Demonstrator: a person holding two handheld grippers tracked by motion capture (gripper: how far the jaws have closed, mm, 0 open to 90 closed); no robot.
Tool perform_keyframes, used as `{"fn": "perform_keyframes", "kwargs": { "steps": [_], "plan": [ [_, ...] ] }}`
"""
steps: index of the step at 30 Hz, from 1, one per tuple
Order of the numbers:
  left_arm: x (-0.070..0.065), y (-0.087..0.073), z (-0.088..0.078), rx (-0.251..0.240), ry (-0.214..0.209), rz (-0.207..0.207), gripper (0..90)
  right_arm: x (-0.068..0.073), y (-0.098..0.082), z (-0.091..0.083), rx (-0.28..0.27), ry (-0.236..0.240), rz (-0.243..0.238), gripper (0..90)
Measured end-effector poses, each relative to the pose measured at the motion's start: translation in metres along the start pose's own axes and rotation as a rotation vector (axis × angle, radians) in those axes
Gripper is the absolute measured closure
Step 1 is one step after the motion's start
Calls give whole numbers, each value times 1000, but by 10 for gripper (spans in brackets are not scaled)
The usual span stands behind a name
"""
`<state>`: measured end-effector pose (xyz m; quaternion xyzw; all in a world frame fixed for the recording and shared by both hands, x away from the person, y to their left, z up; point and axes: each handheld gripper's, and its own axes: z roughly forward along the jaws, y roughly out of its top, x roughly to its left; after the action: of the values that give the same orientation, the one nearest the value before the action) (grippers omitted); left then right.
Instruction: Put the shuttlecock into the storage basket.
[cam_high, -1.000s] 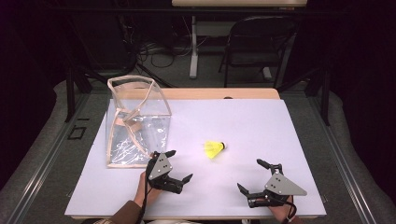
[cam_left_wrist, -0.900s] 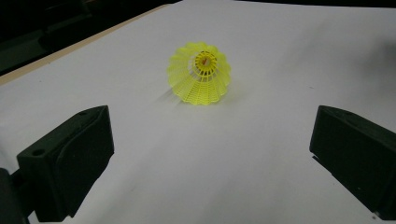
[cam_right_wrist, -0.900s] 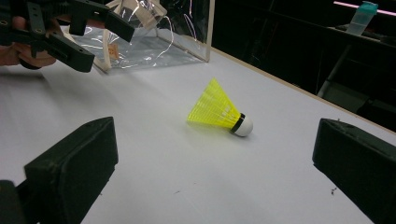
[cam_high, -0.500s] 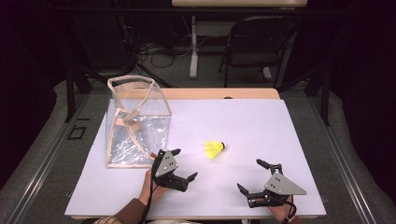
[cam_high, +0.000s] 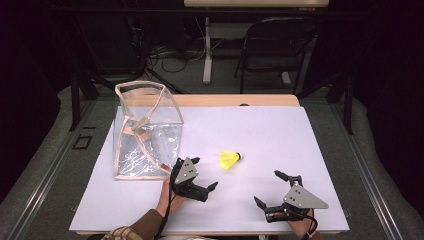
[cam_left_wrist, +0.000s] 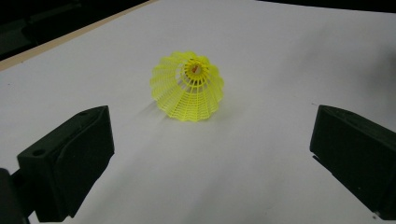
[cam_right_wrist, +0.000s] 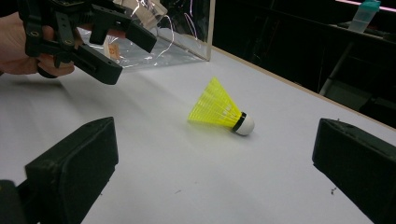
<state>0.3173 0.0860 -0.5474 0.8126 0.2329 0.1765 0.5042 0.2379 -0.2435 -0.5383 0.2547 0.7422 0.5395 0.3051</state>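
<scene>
Nothing grasped yet: yellow plastic shuttlecock (cam_high: 229, 159) lies loose; left gripper (cam_high: 203, 175) near it, right gripper (cam_high: 267, 188), both agape.

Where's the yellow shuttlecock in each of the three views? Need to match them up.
High view: shuttlecock lies on its side at table centre, just beyond the left tool, white cap toward the right.
Left gripper view: shuttlecock upper centre, open skirt facing the camera, ahead of the open jaws.
Right gripper view: shuttlecock centre, white cap at right.
Shared landmark: the white table sheet; the clear bag appears in the high and right gripper views.
</scene>
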Motion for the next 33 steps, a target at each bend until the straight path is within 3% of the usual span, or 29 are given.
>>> {"fn": "perform_keyframes", "kwargs": {
  "steps": [16,33],
  "plan": [
    [-5,11,26,59,-11,-14,1,0,0,-1,4,-3,-1,0],
    [-13,20,49,117,0,-18,286,-1,0,-1,4,-4,-5,0]
  ]
}}
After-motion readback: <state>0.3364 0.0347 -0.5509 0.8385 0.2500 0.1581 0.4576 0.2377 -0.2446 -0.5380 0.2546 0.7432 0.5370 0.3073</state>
